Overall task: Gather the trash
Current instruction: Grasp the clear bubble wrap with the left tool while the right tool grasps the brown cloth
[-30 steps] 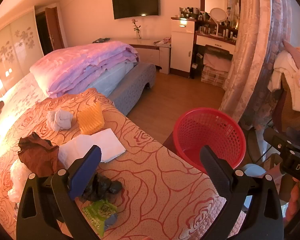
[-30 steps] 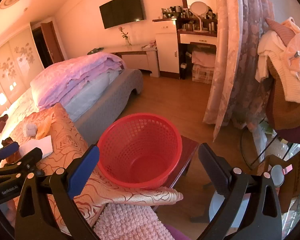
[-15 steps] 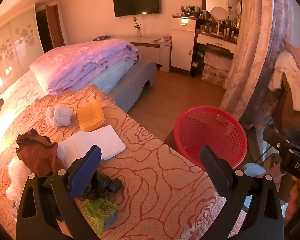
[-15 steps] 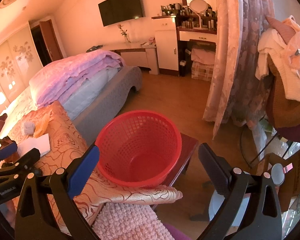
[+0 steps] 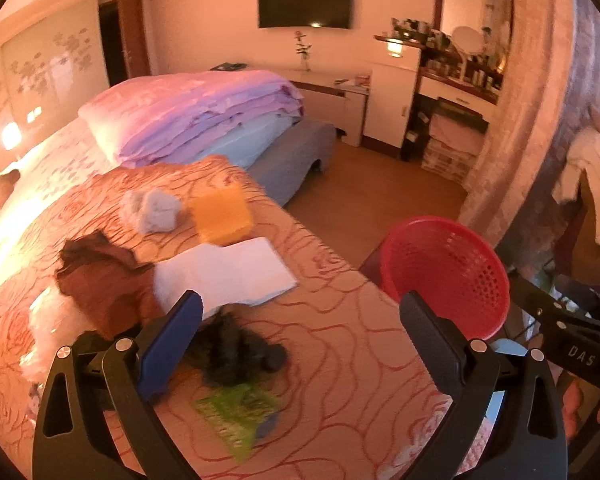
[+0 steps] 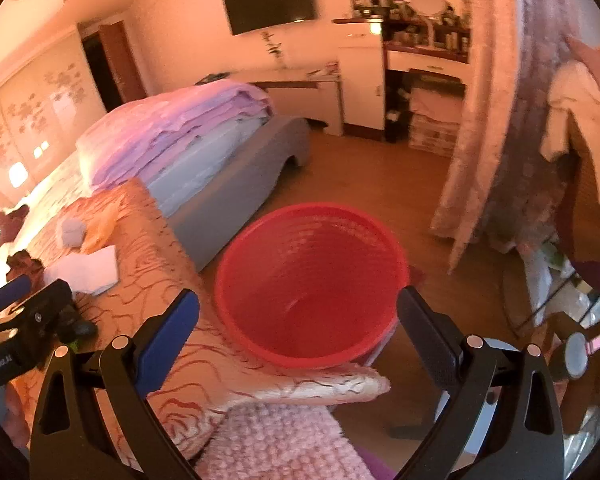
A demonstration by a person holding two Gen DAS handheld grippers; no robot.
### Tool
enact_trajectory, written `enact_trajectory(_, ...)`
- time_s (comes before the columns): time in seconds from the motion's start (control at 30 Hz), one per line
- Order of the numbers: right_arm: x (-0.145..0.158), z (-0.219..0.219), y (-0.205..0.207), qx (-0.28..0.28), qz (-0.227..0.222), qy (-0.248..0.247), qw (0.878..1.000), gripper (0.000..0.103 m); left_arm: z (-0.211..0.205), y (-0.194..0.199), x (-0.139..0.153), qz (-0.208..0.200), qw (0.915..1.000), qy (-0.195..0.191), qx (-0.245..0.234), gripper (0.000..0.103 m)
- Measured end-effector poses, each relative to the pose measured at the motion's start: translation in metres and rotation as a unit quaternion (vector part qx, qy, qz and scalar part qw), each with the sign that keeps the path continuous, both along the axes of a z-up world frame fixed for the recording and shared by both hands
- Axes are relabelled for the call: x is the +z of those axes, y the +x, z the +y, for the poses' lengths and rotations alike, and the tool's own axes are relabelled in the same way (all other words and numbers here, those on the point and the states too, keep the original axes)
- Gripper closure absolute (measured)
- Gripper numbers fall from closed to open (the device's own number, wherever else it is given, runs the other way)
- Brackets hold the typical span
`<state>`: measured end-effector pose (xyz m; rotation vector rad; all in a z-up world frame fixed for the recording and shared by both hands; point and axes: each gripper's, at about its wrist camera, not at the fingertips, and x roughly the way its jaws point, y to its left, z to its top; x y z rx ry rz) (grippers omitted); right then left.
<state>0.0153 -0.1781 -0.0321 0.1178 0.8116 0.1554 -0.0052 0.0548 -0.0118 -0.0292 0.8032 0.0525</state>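
Trash lies on the rose-patterned bedspread (image 5: 340,344): a green wrapper (image 5: 236,412), a black crumpled wad (image 5: 236,352), a white paper sheet (image 5: 224,272), a brown crumpled piece (image 5: 100,280), a grey wad (image 5: 154,210), an orange sponge-like piece (image 5: 220,214) and clear plastic (image 5: 48,328). My left gripper (image 5: 300,324) is open and empty, above the black wad and wrapper. A red mesh basket (image 6: 312,280) stands beside the bed; it also shows in the left wrist view (image 5: 448,272). My right gripper (image 6: 298,320) is open and empty, over the basket's near rim.
A folded purple quilt (image 5: 196,116) lies further up the bed. A pink knitted cloth (image 6: 284,440) hangs at the bed corner. A curtain (image 6: 496,120) and clothes on a chair (image 6: 584,120) are at the right. A dresser (image 5: 452,92) stands at the far wall.
My left gripper has moved forward and down toward the black wad and wrapper. My right gripper has moved closer over the red basket. Both stayed open.
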Motion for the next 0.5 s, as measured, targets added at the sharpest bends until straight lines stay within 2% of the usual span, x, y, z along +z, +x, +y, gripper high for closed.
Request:
enact_trajectory(0.17,0.0,0.025,0.002,0.04,0.004,0.001,0.999,0.007,0.035,-0.009,0.013,-0.014,0.999,-0.004,0.042,0.008)
enact_trajectory(0.27,0.0,0.041,0.005,0.064,0.006,0.002,0.998,0.007,0.066,-0.016,0.021,-0.023,0.9961,0.004,0.084,0.008)
enact_trajectory(0.4,0.002,0.055,0.006,0.09,0.007,0.002,0.996,0.007,0.115,-0.025,0.02,-0.02,0.9888,0.004,0.148,0.008)
enact_trajectory(0.5,0.004,0.062,0.009,0.1,0.008,0.003,0.995,0.007,0.145,-0.033,0.017,-0.014,0.9839,-0.005,0.178,0.008)
